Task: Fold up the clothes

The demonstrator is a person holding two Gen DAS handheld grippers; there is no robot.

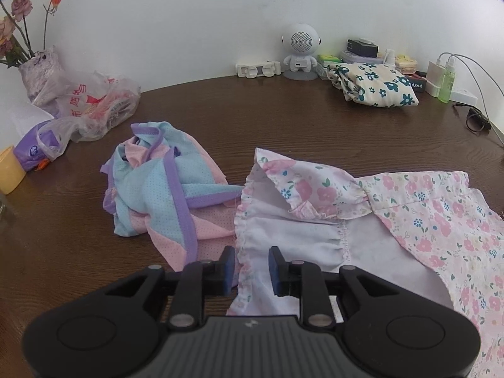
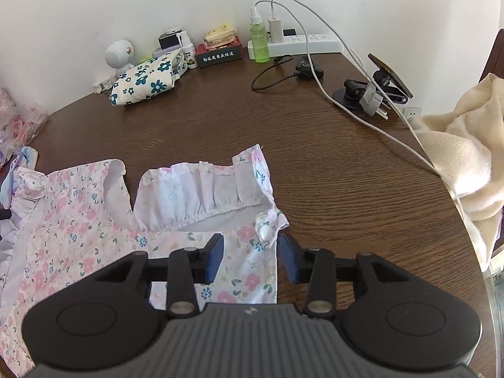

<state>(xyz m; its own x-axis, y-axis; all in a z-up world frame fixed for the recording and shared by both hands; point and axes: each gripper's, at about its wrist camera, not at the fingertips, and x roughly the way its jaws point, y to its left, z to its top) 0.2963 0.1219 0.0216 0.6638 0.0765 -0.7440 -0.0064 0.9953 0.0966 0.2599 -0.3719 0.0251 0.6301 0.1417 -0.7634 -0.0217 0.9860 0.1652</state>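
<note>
Pink floral dress (image 2: 78, 230) lay spread, unfolded, on the counter (image 2: 315, 157).
Both hand-held grippers, left (image 1: 251, 267) and right (image 2: 251, 260), hovered spread at its edges, pinching nothing. One floral garment (image 1: 371, 83) lay folded; the pastel garment (image 1: 163, 182) lay crumpled.

On the desk (image 2: 315, 163) lie three garments: one pink flowered dress (image 2: 78, 220); one blue and pink piece (image 1: 163, 189); one folded cream piece with dark flowers (image 2: 148, 82); one white speaker figure (image 1: 300, 50); one green spray bottle (image 2: 260, 39); two plastic bags (image 1: 94, 104); one yellow cup (image 1: 9, 170).
</note>
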